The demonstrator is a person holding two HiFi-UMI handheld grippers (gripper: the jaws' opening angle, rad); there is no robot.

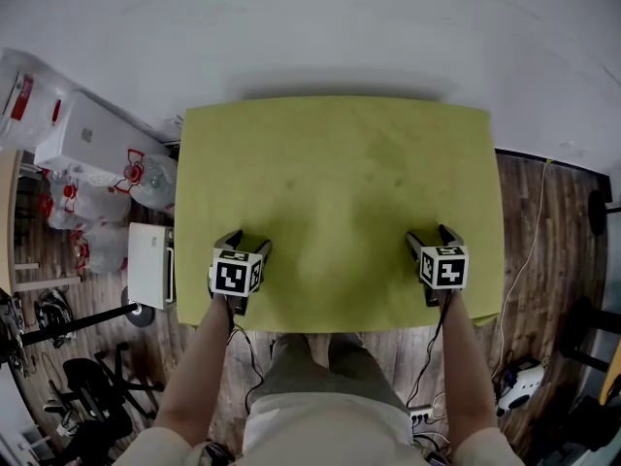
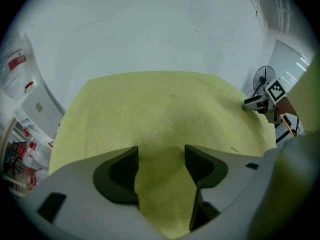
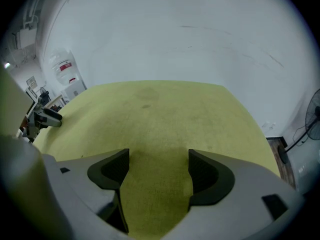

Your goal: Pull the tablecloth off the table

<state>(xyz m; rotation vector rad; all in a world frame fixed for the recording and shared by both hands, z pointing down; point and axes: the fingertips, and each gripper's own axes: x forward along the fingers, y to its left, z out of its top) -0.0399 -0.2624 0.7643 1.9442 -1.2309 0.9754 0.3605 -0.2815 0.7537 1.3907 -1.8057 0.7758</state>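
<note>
We can't read any text here: the red labels (image 1: 134, 171) on the water jugs (image 1: 155, 181) are way too small and blurry for us.

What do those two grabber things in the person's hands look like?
Both the left gripper and the right gripper are grey, each with two dark, ribbed pads. Each carries a cube with black-and-white square markers, and a thin black cable trails back from each. The forearms are bare, with no sleeves.

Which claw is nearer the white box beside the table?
Left. The left claw is over the tablecloth at its left side, next to the white box; the right claw over its right side.
</note>
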